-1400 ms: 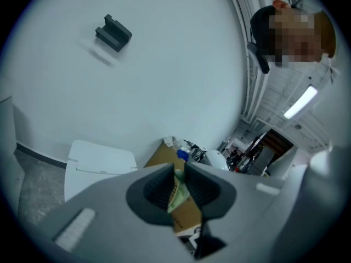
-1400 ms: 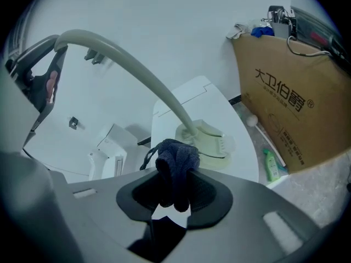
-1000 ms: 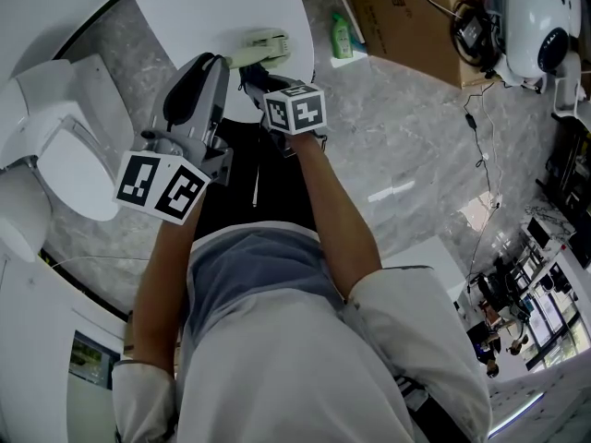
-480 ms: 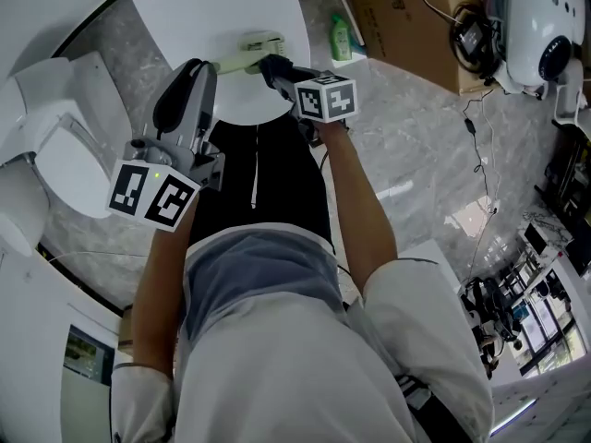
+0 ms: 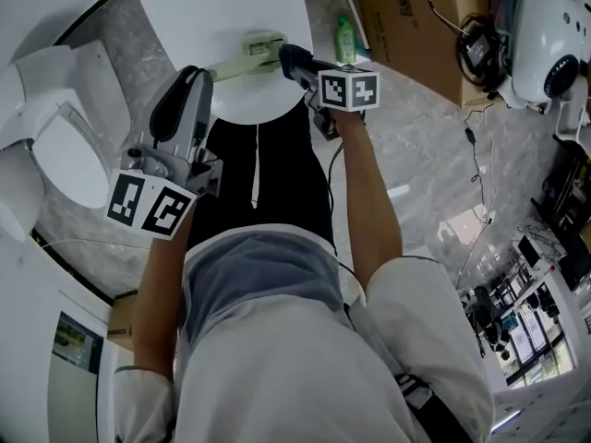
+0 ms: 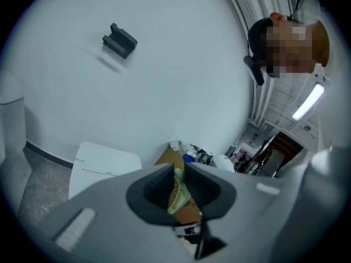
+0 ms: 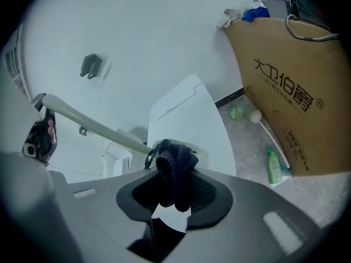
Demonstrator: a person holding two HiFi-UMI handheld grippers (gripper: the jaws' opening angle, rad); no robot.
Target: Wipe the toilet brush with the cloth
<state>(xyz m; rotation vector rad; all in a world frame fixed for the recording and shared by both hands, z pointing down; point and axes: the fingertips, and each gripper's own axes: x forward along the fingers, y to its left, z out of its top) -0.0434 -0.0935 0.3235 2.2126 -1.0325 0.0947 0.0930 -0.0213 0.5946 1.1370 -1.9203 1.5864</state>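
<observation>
The toilet brush [image 5: 261, 44] is pale green, with its head over the white panel [image 5: 231, 7]. Its thin handle [image 5: 226, 65] runs back into my left gripper [image 5: 199, 74], which is shut on it. In the left gripper view a pale green strip [image 6: 179, 193] is pinched in that gripper [image 6: 176, 188]. My right gripper [image 5: 288, 55] sits right beside the brush head, shut on a dark blue cloth [image 7: 175, 171]. In the right gripper view the handle [image 7: 93, 122] slants down to the cloth, which bunches above that gripper [image 7: 174, 188] and hides the brush head.
A white toilet [image 5: 55, 146] stands at the left. A green bottle [image 5: 344, 40] sits on the grey marble floor next to a cardboard box [image 5: 406, 17]. A white machine [image 5: 545, 26] and cables [image 5: 480, 127] are at the right. My own body fills the lower middle.
My right gripper has moved to the right and away from me with the cloth, along the brush towards its head. The left gripper has kept its hold and barely shifted.
</observation>
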